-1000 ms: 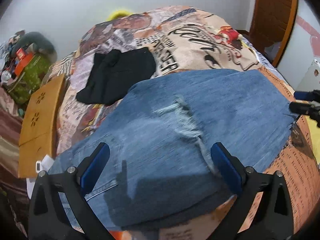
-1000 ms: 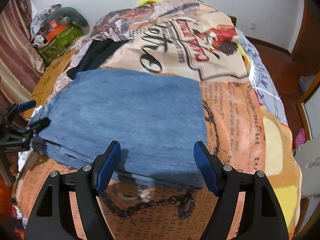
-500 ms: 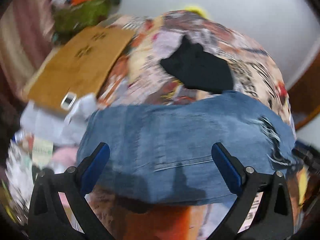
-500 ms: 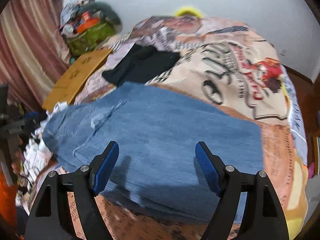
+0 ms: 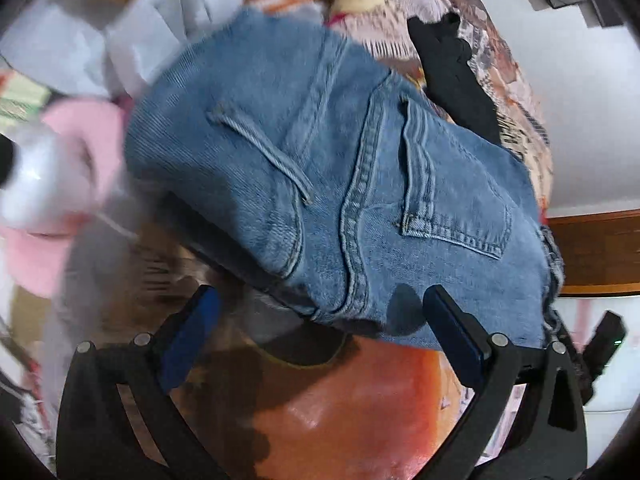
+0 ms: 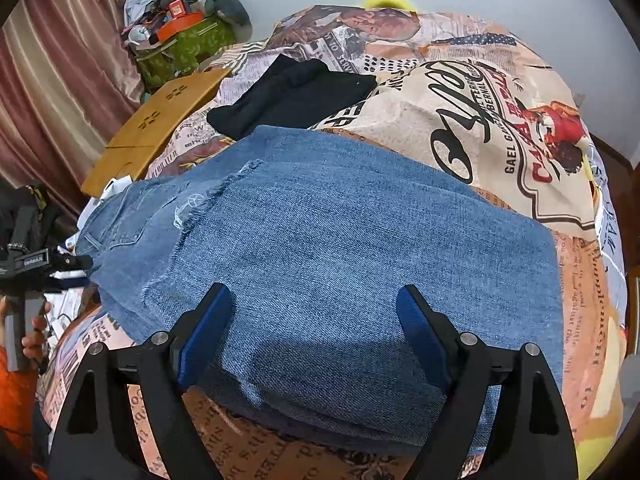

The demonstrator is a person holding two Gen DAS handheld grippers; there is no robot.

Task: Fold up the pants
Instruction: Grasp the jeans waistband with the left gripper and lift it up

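Note:
Blue denim pants (image 6: pixel 340 248) lie folded on the printed bedspread (image 6: pixel 500 120). In the left wrist view I see their waist end (image 5: pixel 360 184) with a back pocket and belt loop near the bed's edge. My left gripper (image 5: pixel 320 332) is open and empty, hovering at the waist end, jaws wide apart. My right gripper (image 6: pixel 316 332) is open and empty, low over the folded leg end. The left gripper also shows at the left edge of the right wrist view (image 6: pixel 52 264).
A black garment (image 6: pixel 292 96) lies on the bed beyond the pants. A wooden board (image 6: pixel 156 124) and a green bag (image 6: pixel 188 48) with clutter stand left of the bed. White and pink items (image 5: pixel 72 152) lie beside the bed.
My left gripper has swung around to the waist end of the pants and tilted. My right gripper has moved closer over the leg end. Both stay open.

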